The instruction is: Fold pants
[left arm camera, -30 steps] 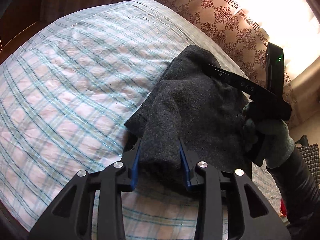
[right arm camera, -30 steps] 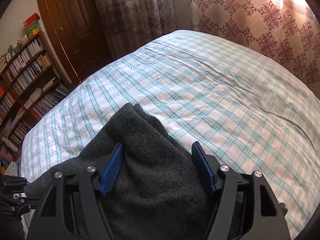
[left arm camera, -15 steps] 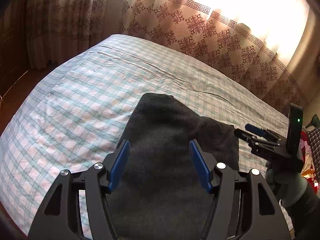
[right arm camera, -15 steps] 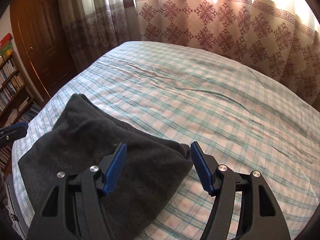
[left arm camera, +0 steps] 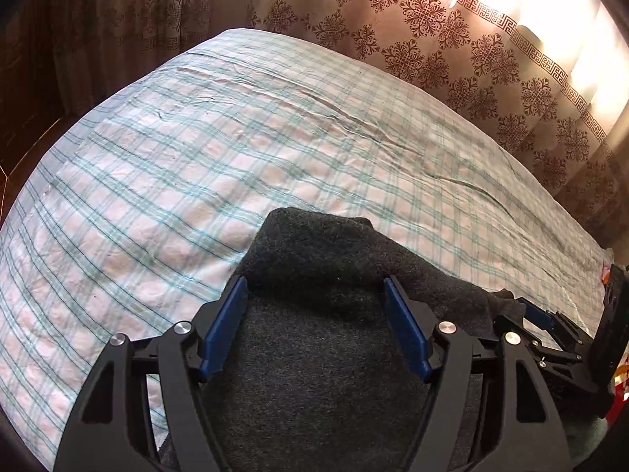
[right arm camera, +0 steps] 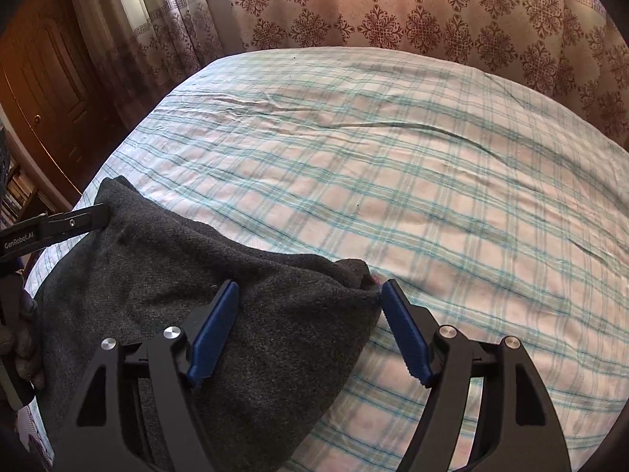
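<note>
Both grippers, left gripper point(left arm camera: 314, 322) and right gripper point(right arm camera: 308, 328), stand spread, having just widened, gripping nothing. Folded dark grey pants point(right arm camera: 204, 287) lie on the checked bedsheet's point(right arm camera: 432, 181) near-left part; trailing pads could likely snag the bundle's far right corner, unfolding it.

Black tongs point(left arm camera: 314, 330), blue ribbed pads point(right arm camera: 405, 334), silver screws, white "GenRobot.AI" lettering.

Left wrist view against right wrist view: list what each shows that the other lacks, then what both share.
Only the left wrist view: the right hand-held gripper at the pants' far corner, from the side. Only the right wrist view: a wooden door, bookshelves, and the left hand-held gripper's finger at the pants' edge. Both: the folded dark grey pants on the plaid bed, patterned curtains, open jaws.
</note>
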`<state>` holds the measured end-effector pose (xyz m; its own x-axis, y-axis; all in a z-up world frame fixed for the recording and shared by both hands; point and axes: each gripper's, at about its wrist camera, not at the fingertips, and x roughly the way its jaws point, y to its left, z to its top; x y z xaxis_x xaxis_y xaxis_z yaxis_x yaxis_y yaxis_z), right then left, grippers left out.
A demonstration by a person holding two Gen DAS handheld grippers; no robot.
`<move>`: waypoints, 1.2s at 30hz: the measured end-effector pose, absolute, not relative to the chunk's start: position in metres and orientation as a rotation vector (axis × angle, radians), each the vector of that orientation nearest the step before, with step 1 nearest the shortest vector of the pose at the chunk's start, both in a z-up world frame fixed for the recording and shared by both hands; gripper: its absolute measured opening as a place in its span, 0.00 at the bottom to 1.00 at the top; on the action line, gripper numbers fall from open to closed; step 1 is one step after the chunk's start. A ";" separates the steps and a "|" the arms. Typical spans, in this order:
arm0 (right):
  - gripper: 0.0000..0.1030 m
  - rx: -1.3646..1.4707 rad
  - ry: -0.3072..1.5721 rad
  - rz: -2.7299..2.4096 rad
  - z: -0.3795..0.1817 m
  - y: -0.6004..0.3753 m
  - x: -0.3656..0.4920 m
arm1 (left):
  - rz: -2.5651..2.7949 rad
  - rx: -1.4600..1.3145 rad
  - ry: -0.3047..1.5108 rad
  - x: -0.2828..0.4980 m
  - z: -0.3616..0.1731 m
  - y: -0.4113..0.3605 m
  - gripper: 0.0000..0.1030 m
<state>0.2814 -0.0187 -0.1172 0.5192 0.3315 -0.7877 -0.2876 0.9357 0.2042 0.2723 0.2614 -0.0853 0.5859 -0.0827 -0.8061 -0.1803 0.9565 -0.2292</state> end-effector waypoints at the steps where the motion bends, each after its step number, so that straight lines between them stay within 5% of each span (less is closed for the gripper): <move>1: 0.75 0.063 0.958 0.382 -0.121 -0.021 0.282 | 0.070 -0.326 0.951 0.273 -0.090 0.267 0.88; 15: 0.66 0.001 0.829 0.589 -0.063 -0.007 0.191 | 0.067 -0.335 0.890 0.255 -0.063 0.266 0.92; 24: 0.67 -0.120 0.895 0.738 -0.079 0.027 0.110 | 0.157 -0.038 0.867 0.208 -0.035 0.231 0.92; 36: 0.68 -0.129 0.912 0.691 -0.099 0.027 0.089 | 0.229 -0.051 0.924 0.168 -0.072 0.236 0.92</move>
